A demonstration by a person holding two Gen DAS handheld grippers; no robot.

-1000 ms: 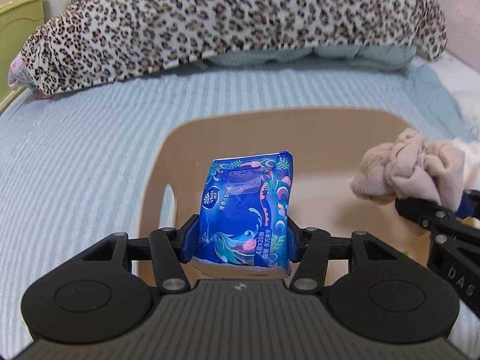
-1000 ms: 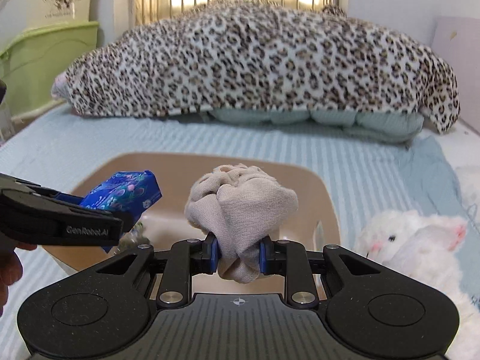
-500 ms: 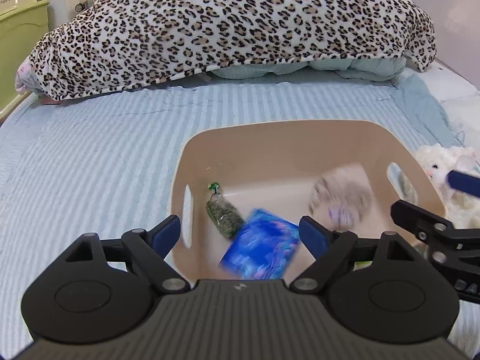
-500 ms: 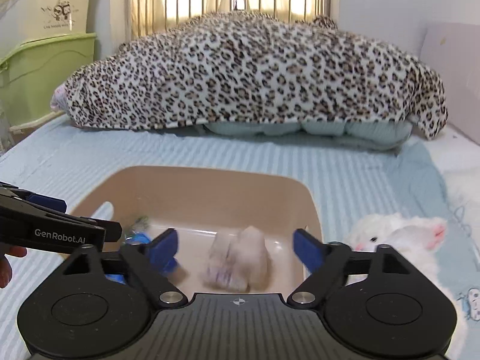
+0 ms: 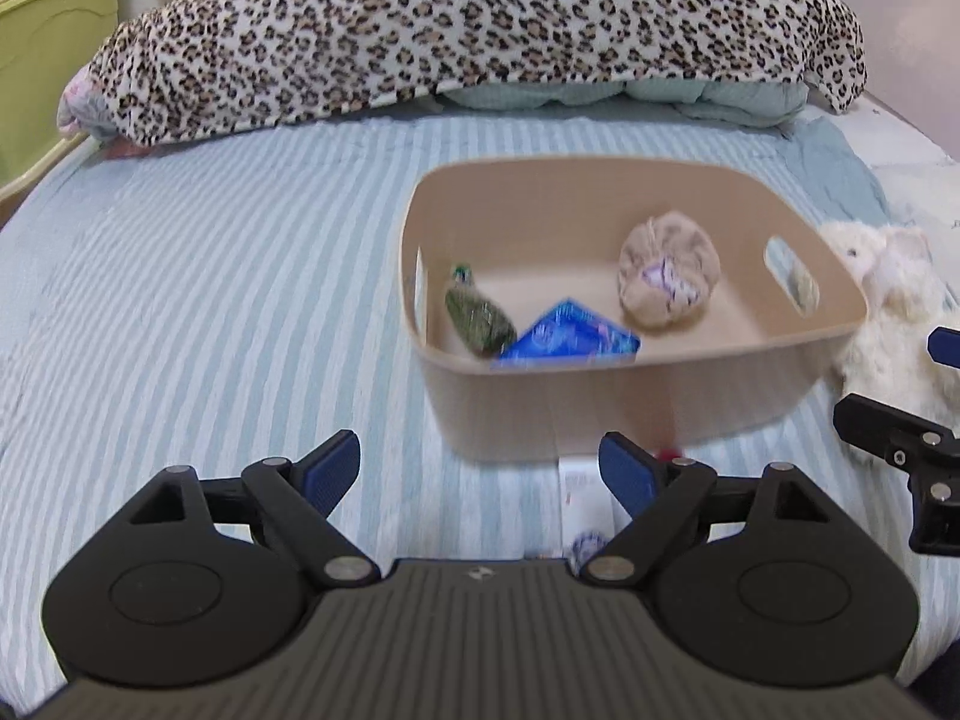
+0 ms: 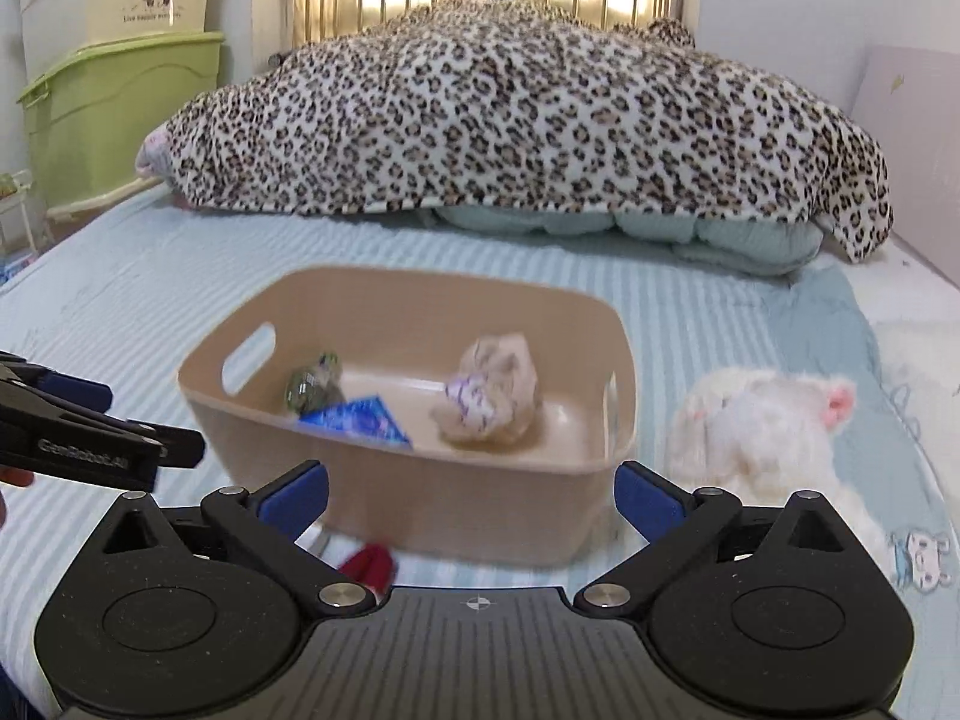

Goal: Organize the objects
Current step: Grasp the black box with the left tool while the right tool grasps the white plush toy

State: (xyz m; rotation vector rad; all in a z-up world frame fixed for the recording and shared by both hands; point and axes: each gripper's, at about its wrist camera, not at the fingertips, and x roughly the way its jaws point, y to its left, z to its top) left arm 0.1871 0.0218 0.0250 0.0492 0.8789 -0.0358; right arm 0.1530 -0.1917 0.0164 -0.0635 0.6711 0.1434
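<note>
A beige basket (image 5: 630, 402) (image 6: 420, 498) stands on the striped bed. Inside lie a blue tissue pack (image 5: 570, 339) (image 6: 357, 417), a balled beige cloth (image 5: 669, 270) (image 6: 492, 396) and a small green packet (image 5: 480, 315) (image 6: 312, 384). My left gripper (image 5: 486, 474) is open and empty, pulled back in front of the basket. My right gripper (image 6: 471, 495) is open and empty, also just in front of the basket. A white plush toy (image 5: 888, 312) (image 6: 774, 426) lies right of the basket.
A leopard-print blanket (image 6: 528, 114) covers the pillows at the far end of the bed. A small white card (image 5: 585, 495) and a red item (image 6: 369, 564) lie on the sheet just before the basket. Green and cream storage bins (image 6: 120, 120) stand at far left.
Both grippers opened and dropped the blue pack and the beige cloth into the basket, then drew back toward me, away from the basket.
</note>
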